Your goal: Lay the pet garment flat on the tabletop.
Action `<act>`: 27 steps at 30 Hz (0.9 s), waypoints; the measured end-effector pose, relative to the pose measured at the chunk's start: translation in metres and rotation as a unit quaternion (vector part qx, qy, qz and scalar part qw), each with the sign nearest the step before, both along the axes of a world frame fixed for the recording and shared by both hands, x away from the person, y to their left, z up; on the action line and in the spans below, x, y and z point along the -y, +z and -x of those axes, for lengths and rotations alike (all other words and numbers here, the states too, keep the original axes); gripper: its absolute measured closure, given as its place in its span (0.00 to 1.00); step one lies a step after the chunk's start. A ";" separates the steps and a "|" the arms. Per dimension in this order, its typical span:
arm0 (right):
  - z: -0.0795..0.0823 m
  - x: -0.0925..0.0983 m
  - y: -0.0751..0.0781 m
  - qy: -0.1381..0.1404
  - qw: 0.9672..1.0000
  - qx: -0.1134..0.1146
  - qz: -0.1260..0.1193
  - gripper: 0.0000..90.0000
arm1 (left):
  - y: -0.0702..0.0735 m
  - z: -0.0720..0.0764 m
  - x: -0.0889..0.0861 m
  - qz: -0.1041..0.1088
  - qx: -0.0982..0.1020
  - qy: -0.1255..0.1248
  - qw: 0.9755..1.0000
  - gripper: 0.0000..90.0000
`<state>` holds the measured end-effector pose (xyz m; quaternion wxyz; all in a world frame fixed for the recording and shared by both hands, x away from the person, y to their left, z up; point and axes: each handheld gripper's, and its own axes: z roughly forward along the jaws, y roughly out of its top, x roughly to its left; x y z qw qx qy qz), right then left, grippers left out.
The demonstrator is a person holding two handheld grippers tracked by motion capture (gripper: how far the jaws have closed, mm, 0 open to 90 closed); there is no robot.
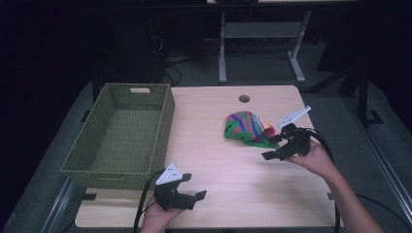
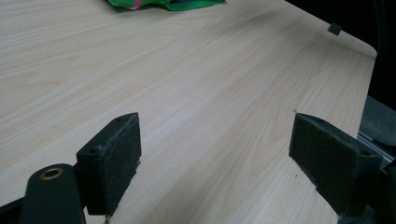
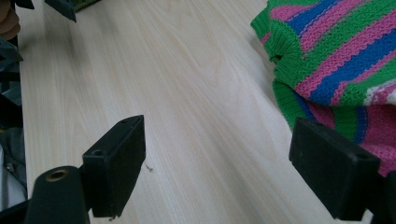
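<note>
Knitwear sits crumpled on the right half of the wooden table (image 1: 233, 160) — a striped garment (image 1: 245, 128) in green, pink and blue, bunched into a low heap, well apart from the green woven basket (image 1: 121, 133) that stands at the table's left edge. The right gripper (image 1: 273, 147) hovers just beside the heap's near-right edge, its jaws spread wide and holding nothing; in the right gripper view the ribbed hem of the garment (image 3: 327, 56) lies close to the right-hand pad, and whether it touches cannot be told, while the other pad stands over bare wood. The left gripper (image 1: 193, 186) waits near the table's front edge, close to the basket's near corner, jaws likewise wide apart over bare table, with a sliver of the garment (image 2: 163, 3) far ahead of it. By the look of it, the work is at the approach stage: the cloth is not yet gripped. The next move probably calls for the right gripper to slide toward the heap so a fold or the hem comes between the pads, then close firmly — soft knit can slip from a shallow pinch. The basket looks a likely destination.
</note>
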<state>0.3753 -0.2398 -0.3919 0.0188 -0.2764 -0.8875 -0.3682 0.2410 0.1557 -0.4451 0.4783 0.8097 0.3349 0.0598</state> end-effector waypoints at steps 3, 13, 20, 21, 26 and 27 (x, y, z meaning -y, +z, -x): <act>-0.005 -0.001 0.001 -0.001 1.000 0.000 0.001 0.20 | 0.000 0.000 0.001 0.001 0.000 0.000 1.000 0.18; -0.020 -0.009 0.006 -0.001 1.000 -0.008 0.003 0.20 | 0.000 0.000 0.000 -0.001 0.002 -0.003 1.000 0.18; -0.033 -0.014 0.007 -0.001 1.000 -0.008 0.008 0.20 | 0.000 0.000 0.001 -0.003 0.002 -0.005 1.000 0.18; -0.034 -0.015 0.008 -0.004 1.000 -0.011 0.009 0.20 | 0.000 0.000 0.001 -0.002 0.003 -0.005 1.000 0.18; -0.043 -0.020 0.008 -0.005 1.000 -0.011 0.010 0.20 | 0.001 -0.001 0.000 0.000 0.002 -0.005 1.000 0.18; -0.045 -0.022 0.008 -0.005 1.000 -0.011 0.013 0.20 | 0.001 -0.001 0.000 -0.001 0.001 -0.005 1.000 0.18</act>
